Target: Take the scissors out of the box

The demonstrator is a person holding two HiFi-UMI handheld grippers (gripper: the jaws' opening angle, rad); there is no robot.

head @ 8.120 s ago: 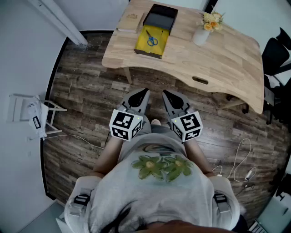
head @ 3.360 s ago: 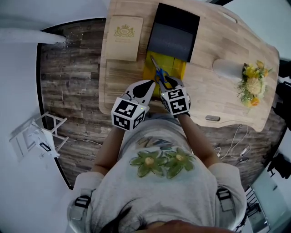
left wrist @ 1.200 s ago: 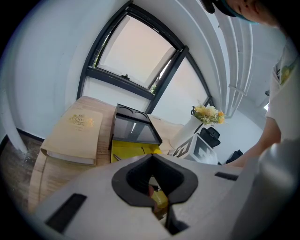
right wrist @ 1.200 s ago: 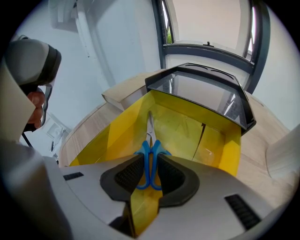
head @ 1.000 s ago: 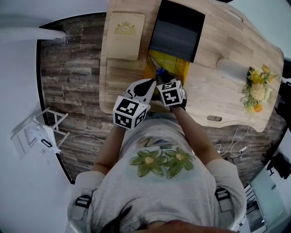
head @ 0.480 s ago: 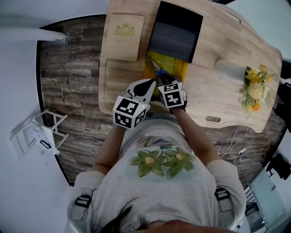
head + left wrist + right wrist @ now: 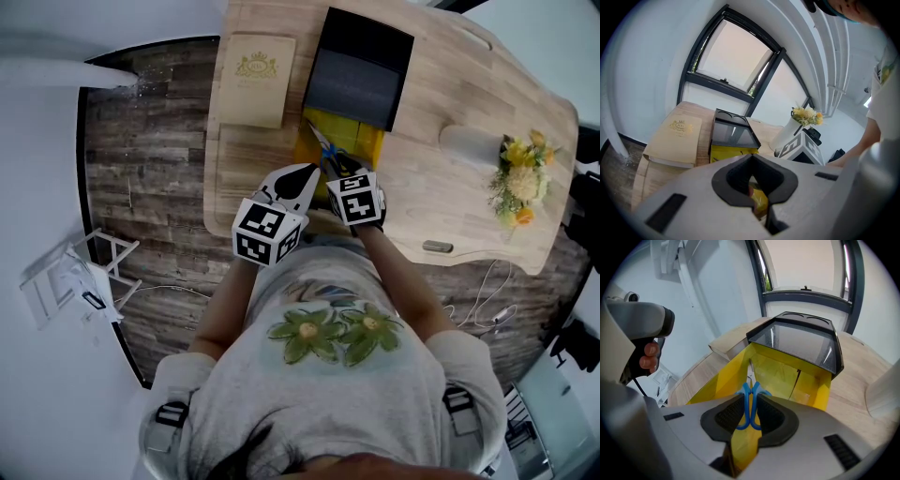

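The blue-handled scissors hang above the yellow box, blades pointing away from me. My right gripper is shut on their handles. In the head view the scissors show over the yellow box, just ahead of my right gripper. The box's dark lid stands open at its far end. My left gripper sits at the table's near edge beside the box, its jaws shut with nothing held. In the left gripper view my left gripper points at the yellow box.
A tan book lies left of the box on the wooden table. A white vase of flowers lies to the right. The table's near edge runs just under both grippers.
My right gripper closed on the scissors and has drawn back and up slightly, lifting them off the box floor. The left gripper has stayed put.
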